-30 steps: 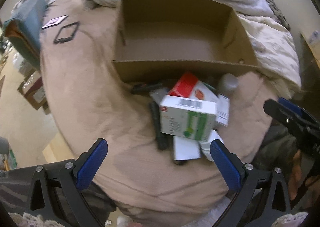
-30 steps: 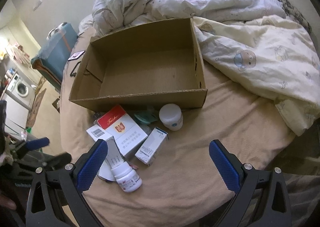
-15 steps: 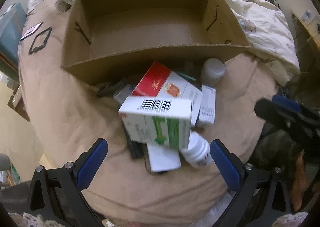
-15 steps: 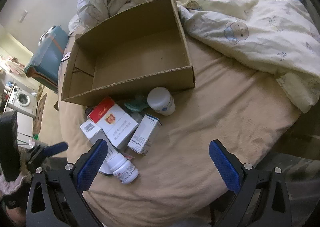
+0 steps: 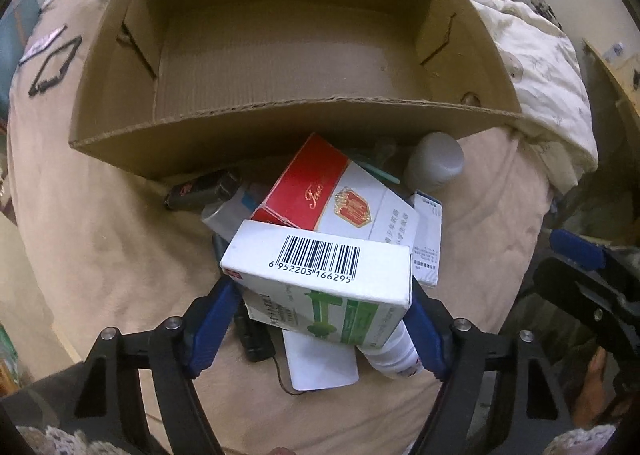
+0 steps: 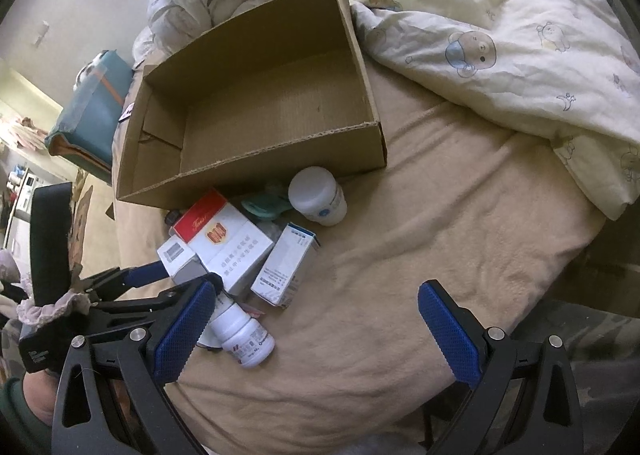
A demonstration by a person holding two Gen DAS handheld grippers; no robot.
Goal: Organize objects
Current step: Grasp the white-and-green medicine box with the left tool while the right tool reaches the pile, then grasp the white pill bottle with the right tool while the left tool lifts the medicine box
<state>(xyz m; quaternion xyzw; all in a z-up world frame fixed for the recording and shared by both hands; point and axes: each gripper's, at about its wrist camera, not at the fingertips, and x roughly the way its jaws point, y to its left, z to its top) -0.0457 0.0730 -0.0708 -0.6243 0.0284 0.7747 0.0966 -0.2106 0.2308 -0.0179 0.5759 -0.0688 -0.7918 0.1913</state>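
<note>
Both fingers (image 5: 218, 319) flank green-white box (image 5: 320, 287).

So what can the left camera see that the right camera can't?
Only the left wrist view shows the barcode and green front of the white box sitting between the left gripper's blue pads, whose jaws have just been closing, plus a black lighter by the carton.

Only the right wrist view shows the bear-print quilt, a teal suitcase and the open right gripper over bare blanket.

Both show the empty cardboard box, the red-and-white carton and the white jar.
</note>
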